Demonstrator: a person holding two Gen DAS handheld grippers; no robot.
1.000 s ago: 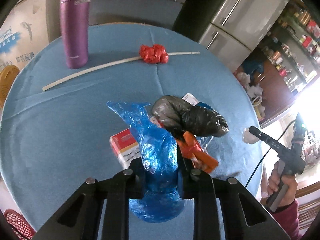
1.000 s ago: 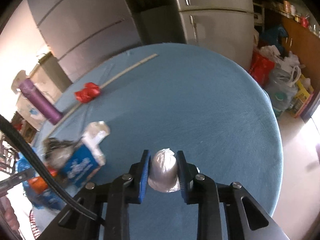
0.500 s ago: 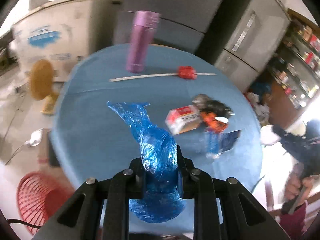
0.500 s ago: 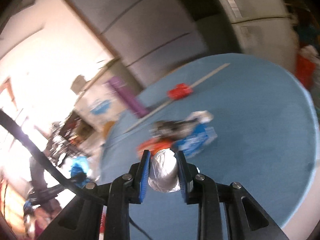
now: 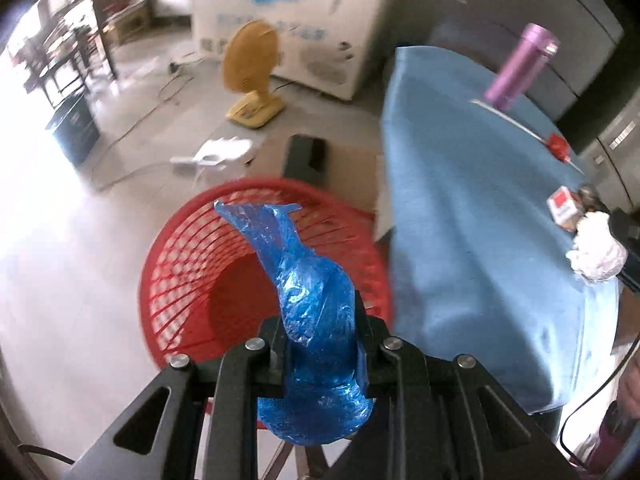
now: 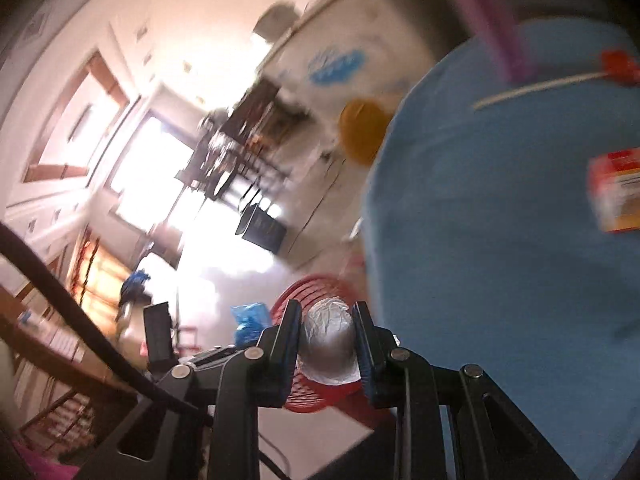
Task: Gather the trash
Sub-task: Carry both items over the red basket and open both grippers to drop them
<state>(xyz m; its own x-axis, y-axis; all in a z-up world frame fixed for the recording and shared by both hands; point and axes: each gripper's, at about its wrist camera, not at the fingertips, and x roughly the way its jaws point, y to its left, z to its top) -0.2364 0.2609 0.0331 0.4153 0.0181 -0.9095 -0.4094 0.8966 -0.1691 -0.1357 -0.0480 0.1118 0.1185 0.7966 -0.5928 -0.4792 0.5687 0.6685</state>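
My left gripper (image 5: 320,320) is shut on a crumpled blue plastic bag (image 5: 312,300) and hangs over the open red mesh basket (image 5: 192,248) on the floor. In the right wrist view my right gripper (image 6: 326,334) is shut on a white crumpled wad (image 6: 328,344), with the red basket (image 6: 304,292) just beyond its fingertips beside the blue table (image 6: 500,240). That white wad (image 5: 596,248) also shows at the right edge of the left wrist view. A red and white carton (image 5: 562,208) and a red crumpled scrap (image 5: 558,146) on a long stick lie on the table.
A purple flask (image 5: 520,68) stands on the blue tablecloth (image 5: 460,220). A yellow fan (image 5: 250,76), a white appliance (image 5: 288,24) and a white power strip (image 5: 216,156) sit on the floor beyond the basket. A dark stool (image 5: 306,160) stands between basket and table.
Both grippers have swung left off the tabletop with their loads still held. The left one now hangs over the red basket, and the right one faces the basket past the table's edge.
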